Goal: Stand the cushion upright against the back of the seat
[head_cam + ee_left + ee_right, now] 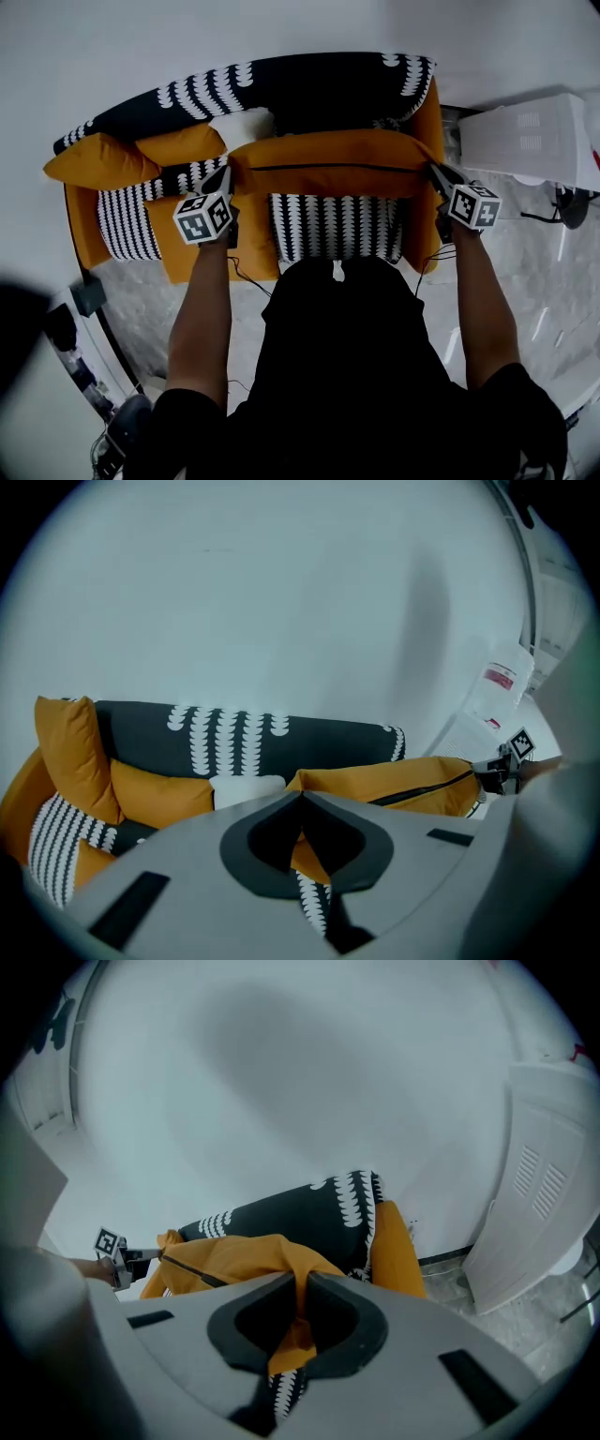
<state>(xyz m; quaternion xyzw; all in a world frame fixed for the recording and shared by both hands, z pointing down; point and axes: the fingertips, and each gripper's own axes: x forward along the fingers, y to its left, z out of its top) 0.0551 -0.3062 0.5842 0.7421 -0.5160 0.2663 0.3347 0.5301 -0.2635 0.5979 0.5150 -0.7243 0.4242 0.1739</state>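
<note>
Above the sofa's striped seat (333,225), the long orange cushion (337,161) hung stretched lengthwise between the two grippers, its black zip line facing up. It sat just in front of the black-and-white backrest (309,84), and whether it touched that backrest could not be told. The left gripper (228,175) was clenched on the cushion's left end, and its own view showed orange and striped fabric pinched between the jaws. The right gripper (437,174) was likewise clamped on the right end, with a fold of orange cloth caught in its jaws.

By my judgement the job was roughly midway. The cushion was picked up and raised. It remained to be set on its long edge, leaned against the backrest and let go.

Counted: one held cushion, two grippers, two smaller orange cushions (98,161) (183,145) at the sofa's left end, one white pillow (242,127) beside them, and one white ribbed unit (525,136) on the floor to the right.
</note>
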